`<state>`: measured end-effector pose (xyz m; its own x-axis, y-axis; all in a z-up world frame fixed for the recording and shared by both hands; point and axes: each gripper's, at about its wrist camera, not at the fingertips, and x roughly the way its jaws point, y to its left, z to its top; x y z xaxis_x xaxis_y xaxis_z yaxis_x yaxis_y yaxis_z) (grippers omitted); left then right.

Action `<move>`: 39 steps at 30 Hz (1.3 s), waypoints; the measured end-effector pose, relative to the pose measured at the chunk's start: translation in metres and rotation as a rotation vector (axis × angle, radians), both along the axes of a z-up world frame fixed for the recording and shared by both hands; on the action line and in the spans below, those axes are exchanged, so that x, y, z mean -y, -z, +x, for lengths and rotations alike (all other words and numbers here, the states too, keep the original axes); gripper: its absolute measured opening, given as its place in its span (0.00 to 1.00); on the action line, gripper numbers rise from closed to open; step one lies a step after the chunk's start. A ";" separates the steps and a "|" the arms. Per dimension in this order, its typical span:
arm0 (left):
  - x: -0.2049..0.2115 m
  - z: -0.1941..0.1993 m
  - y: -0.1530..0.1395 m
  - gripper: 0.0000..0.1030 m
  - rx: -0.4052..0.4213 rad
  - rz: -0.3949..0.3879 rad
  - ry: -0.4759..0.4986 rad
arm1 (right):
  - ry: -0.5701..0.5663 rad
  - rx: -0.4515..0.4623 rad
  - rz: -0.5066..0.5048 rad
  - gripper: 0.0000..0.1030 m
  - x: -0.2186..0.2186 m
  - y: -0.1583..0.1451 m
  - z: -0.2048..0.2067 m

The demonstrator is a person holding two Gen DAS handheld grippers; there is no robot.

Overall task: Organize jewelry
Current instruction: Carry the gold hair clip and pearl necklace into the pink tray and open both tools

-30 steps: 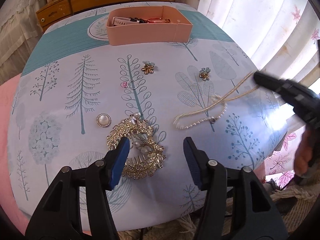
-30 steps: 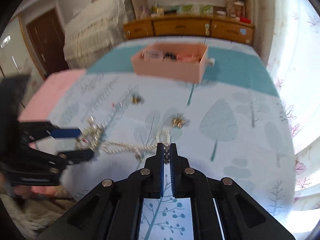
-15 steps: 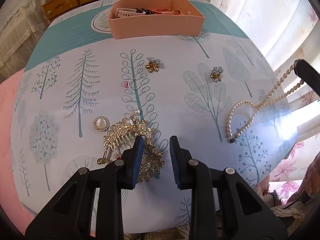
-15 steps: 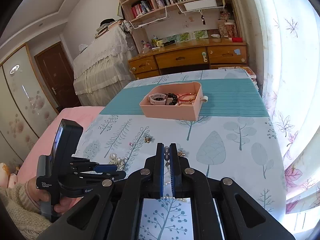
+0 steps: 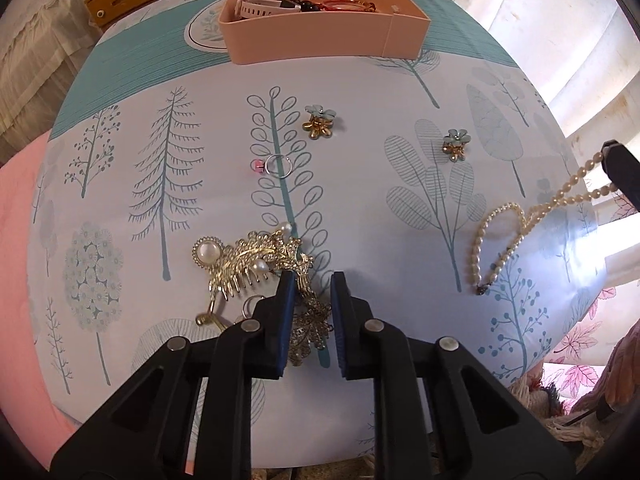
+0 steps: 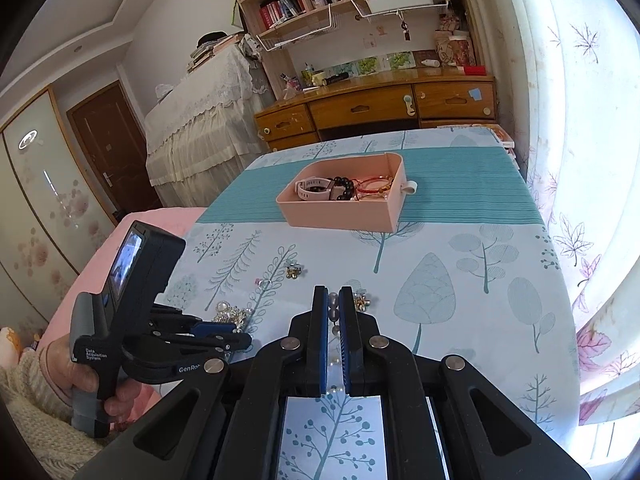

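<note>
1. Pearl strand: the right gripper [image 6: 333, 308] is closed on the pearl necklace [image 5: 516, 236]. Beads show pinched between its blue pads. In the left wrist view the strand hangs from the gripper tip at the right edge, with its lower loop and clasp end trailing on the bench [image 5: 360, 216].

2. The left gripper [image 5: 312, 280] is nearly closed around the gold filigree hair comb [image 5: 260, 260]. A narrow gap remains between the pads, and part of the comb lies in that gap. Whether the pads have firm hold cannot be told.

3. Just left of the comb, touching it, sits a round pearl brooch [image 5: 208, 253].

4. Controlling relation: the pink tray [image 5: 320, 36] lies straight ahead at the far side of the bench, well apart from both grippers. Its long axis runs left to right, so its near wall faces both grippers broadside.

5. The right gripper is raised and aimed at the tray, so it appears the better placed to deliver first. The trailing end of the strand would need to clear the near wall.

6. The tray already holds a white watch [image 6: 316, 191], dark beads and red bracelets.

7. Remaining on the bench between grippers and tray: two flower earrings [image 5: 319, 122] [image 5: 456, 145] and a thin ring [image 5: 278, 167] with a pink stone.
</note>
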<state>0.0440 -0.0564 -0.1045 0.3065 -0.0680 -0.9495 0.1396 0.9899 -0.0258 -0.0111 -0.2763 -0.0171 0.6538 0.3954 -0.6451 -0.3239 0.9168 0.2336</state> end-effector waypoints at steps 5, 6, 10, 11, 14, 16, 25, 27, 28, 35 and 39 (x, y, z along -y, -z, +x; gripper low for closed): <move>-0.004 -0.003 -0.006 0.10 0.027 -0.019 -0.003 | -0.002 -0.010 0.009 0.05 0.000 0.005 0.003; -0.005 -0.004 -0.010 0.10 0.038 -0.024 -0.002 | 0.001 -0.008 0.012 0.05 0.001 0.005 0.004; -0.009 -0.007 -0.037 0.10 0.100 -0.040 0.005 | 0.007 -0.005 0.027 0.05 0.001 -0.002 0.007; -0.009 -0.007 -0.047 0.10 0.121 -0.044 0.008 | 0.008 -0.004 0.032 0.05 0.001 -0.005 0.009; -0.011 -0.003 -0.083 0.10 0.203 -0.049 0.031 | 0.005 0.007 0.051 0.05 -0.001 -0.017 0.017; -0.010 0.003 -0.107 0.10 0.259 -0.047 0.046 | 0.001 0.033 0.060 0.05 -0.004 -0.033 0.024; 0.000 0.062 -0.189 0.10 0.476 -0.095 0.131 | 0.017 0.235 0.087 0.05 -0.018 -0.121 0.067; 0.001 0.084 -0.193 0.07 0.494 -0.101 0.131 | 0.030 0.268 0.100 0.05 -0.022 -0.132 0.086; 0.002 0.097 -0.193 0.07 0.489 -0.109 0.129 | 0.042 0.273 0.103 0.05 -0.023 -0.137 0.096; 0.015 0.187 -0.139 0.07 0.369 -0.135 0.112 | 0.117 0.187 0.107 0.05 -0.033 -0.128 0.180; 0.021 0.221 -0.103 0.07 0.308 -0.124 0.094 | 0.130 0.099 0.107 0.05 -0.042 -0.102 0.228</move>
